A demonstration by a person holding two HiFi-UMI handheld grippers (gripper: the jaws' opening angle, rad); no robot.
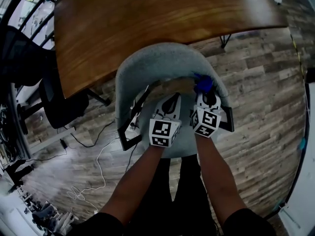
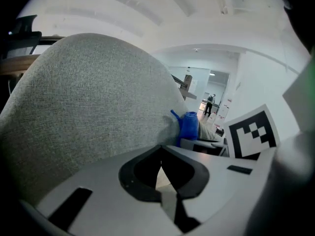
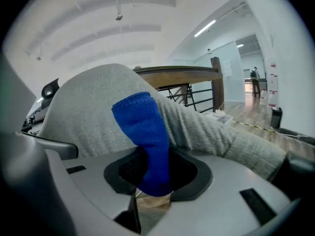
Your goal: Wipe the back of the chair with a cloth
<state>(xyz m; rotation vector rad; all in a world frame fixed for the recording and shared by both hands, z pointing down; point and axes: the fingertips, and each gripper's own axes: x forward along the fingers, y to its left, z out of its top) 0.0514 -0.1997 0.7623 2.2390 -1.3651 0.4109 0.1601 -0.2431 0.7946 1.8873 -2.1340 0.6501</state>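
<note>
The chair's grey fabric back (image 1: 162,63) curves in front of me, just under the wooden table's edge. My right gripper (image 1: 206,102) is shut on a blue cloth (image 1: 203,84) and holds it against the inner right side of the back. The right gripper view has the cloth (image 3: 145,132) standing up out of the right gripper (image 3: 152,181), with the grey back (image 3: 88,117) right behind it. My left gripper (image 1: 167,113) sits beside it, low against the back, jaws together with nothing in them. In the left gripper view, the left gripper (image 2: 161,168) faces the chair back (image 2: 88,97), with the cloth (image 2: 187,127) at right.
A wooden table (image 1: 147,18) stands just beyond the chair. The chair's black armrests (image 1: 127,134) flank both grippers. A black office chair (image 1: 29,58) stands at left. White cables (image 1: 93,171) lie on the plank floor to the left.
</note>
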